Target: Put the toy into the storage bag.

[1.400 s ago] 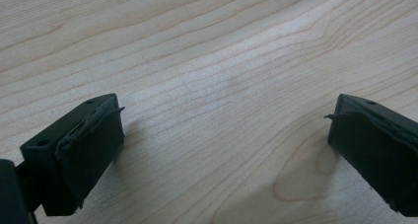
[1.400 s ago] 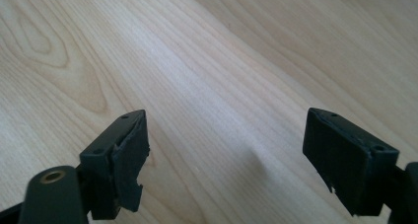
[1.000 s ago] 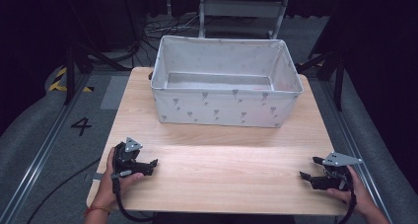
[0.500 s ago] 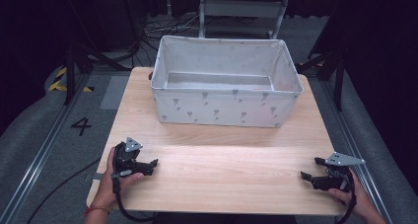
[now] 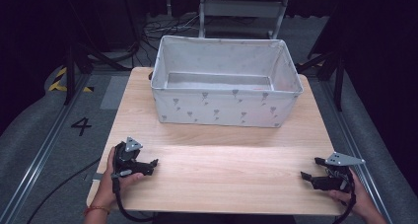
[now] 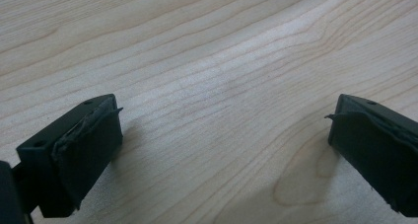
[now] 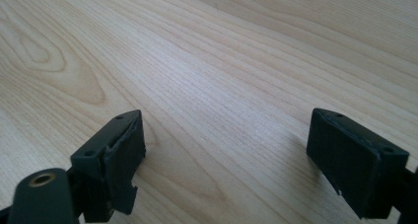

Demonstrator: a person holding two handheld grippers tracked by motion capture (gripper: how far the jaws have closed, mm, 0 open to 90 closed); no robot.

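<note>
Both tools rest low on the bench (image 5: 222, 169), left tool (image 5: 154, 164) at 8 o'clock, right tool (image 5: 309, 168) at 4 o'clock, jaws wide and empty, seemingly parked clear of the fabric bin (image 5: 224, 108) at 12 o'clock.

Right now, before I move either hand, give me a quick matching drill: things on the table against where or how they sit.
Things:
1. left gripper
2. right gripper
3. fabric bin
4. table

Descriptions:
A. far middle of the table, nothing seen inside
B. near right corner, jaws apart
C. pale wood grain
D. near left corner, jaws apart

Pairs: 1-D, 2-B, 3-A, 4-C
</note>
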